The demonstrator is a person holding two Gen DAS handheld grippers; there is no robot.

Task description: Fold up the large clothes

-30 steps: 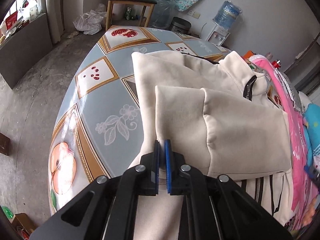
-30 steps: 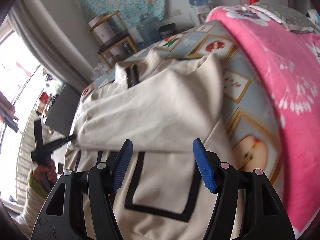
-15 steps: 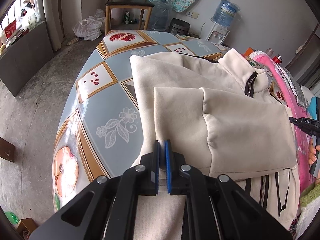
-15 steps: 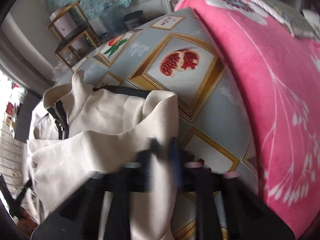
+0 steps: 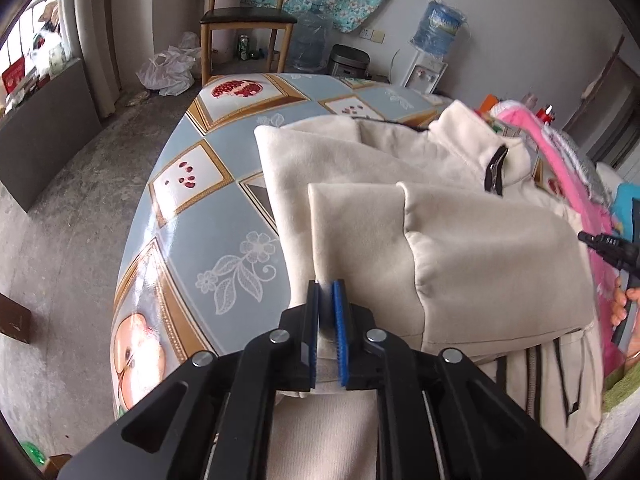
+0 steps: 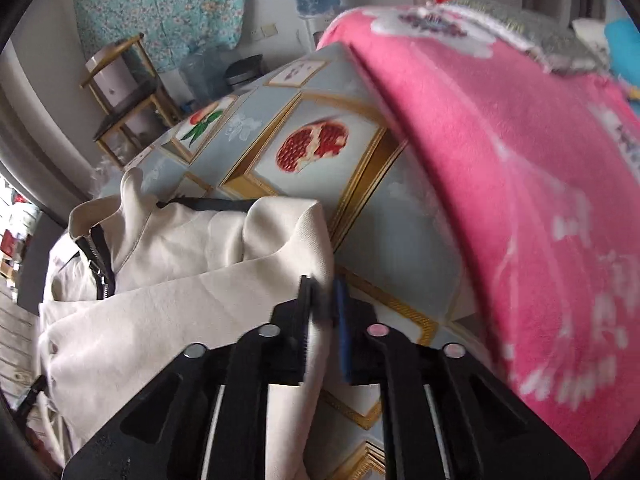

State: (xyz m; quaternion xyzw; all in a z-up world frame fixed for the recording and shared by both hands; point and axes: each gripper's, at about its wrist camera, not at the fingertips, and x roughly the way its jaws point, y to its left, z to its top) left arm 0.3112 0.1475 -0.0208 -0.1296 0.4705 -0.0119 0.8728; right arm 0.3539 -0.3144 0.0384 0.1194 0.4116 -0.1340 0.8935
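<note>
Ahead of both tools: a cream jacket [image 5: 440, 240] lies on the worktop [image 5: 224, 240], sleeve folded across the body, collar and zip at the far side.
Left hand-held gripper [image 5: 327, 292]: its jaws are opening a crack after a second fully clenched; a thin edge of the folded sleeve cuff sits between the blue pads, which seem barely to touch it now.
Right hand-held gripper [image 6: 324, 292]: a second ago it hung wide open over the jacket's lower front; it has since swung to the garment's right edge and snapped nearly closed. Now its jaws are opening again, cream cloth between them, the pads apparently off the fabric.
Meaning for the task: my reading is that both tools are letting go of a sleeve fold just laid down, so the next fold, likely the hem toward the collar, needs fresh grasps.
Right of the right tool: a pink blanket [image 6: 520, 180] is heaped on the worktop, just beside the jacket.
Surface: glossy blue cloth printed with fruit panels.
Beyond the tools: a wooden chair [image 5: 248, 20], a water dispenser [image 5: 434, 40], a flowered hanging on the wall and bare concrete floor.
</note>
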